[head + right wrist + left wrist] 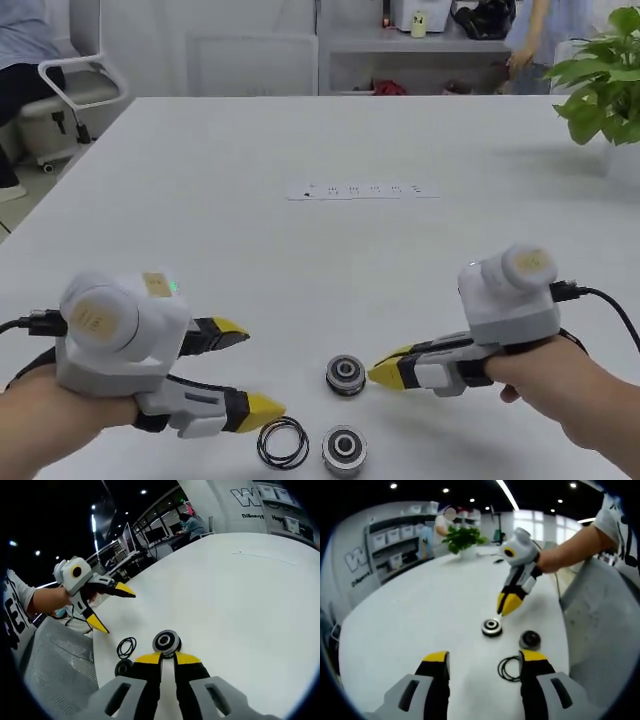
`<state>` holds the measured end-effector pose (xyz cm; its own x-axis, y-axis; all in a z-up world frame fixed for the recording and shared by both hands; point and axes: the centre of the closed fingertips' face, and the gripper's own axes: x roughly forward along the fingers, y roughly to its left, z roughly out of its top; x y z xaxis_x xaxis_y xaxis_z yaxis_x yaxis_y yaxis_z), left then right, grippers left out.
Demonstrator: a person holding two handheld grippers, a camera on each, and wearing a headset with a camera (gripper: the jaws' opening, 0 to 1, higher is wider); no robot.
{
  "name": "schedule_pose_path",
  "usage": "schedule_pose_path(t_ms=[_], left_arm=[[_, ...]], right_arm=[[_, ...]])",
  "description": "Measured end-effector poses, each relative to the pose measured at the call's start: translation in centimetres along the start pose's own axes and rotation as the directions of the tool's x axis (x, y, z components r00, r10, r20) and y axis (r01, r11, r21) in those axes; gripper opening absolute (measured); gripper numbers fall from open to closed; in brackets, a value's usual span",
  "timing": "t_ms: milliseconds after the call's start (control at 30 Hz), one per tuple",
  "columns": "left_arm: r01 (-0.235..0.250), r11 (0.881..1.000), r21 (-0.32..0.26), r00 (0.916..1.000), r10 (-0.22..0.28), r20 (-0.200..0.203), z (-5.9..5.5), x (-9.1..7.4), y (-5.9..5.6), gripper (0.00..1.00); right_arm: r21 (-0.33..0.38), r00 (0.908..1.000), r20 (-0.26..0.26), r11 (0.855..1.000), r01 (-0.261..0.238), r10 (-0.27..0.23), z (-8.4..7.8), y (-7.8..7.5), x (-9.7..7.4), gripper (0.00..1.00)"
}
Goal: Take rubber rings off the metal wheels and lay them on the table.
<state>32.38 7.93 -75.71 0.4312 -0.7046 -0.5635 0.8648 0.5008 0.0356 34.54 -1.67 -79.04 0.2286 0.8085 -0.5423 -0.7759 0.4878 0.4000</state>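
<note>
Two metal wheels lie near the table's front edge: one (345,373) (491,627) (166,641) right at the tips of my right gripper (385,373) (504,609) (168,659), whose jaws are shut with nothing seen between them. The other wheel (344,448) (529,640) (123,667) sits closer to me. Beside it, loose black rubber rings (283,442) (507,668) (126,647) lie flat on the table. My left gripper (245,368) (484,657) (116,611) hovers open and empty, just left of the rings.
The white table (300,250) stretches far ahead. A white power strip (360,190) lies at its middle. A green plant (600,85) stands at the far right corner, and an office chair (70,90) at the far left.
</note>
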Motion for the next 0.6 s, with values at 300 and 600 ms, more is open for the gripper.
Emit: schedule_pose_path(t_ms=[300,600], left_arm=[[0.008,1.0,-0.015,1.0,-0.008,0.004,0.2,0.8,0.0,0.55],[0.014,1.0,-0.028,0.9999,-0.014,0.006,0.3,1.5,0.1,0.53]], right_arm=[[-0.024,0.9998,-0.02,1.0,-0.002,0.002,-0.6,-0.2,0.3,0.07],[-0.077,0.9996,-0.027,0.997,-0.014,0.011,-0.8,-0.1,0.8,0.06]])
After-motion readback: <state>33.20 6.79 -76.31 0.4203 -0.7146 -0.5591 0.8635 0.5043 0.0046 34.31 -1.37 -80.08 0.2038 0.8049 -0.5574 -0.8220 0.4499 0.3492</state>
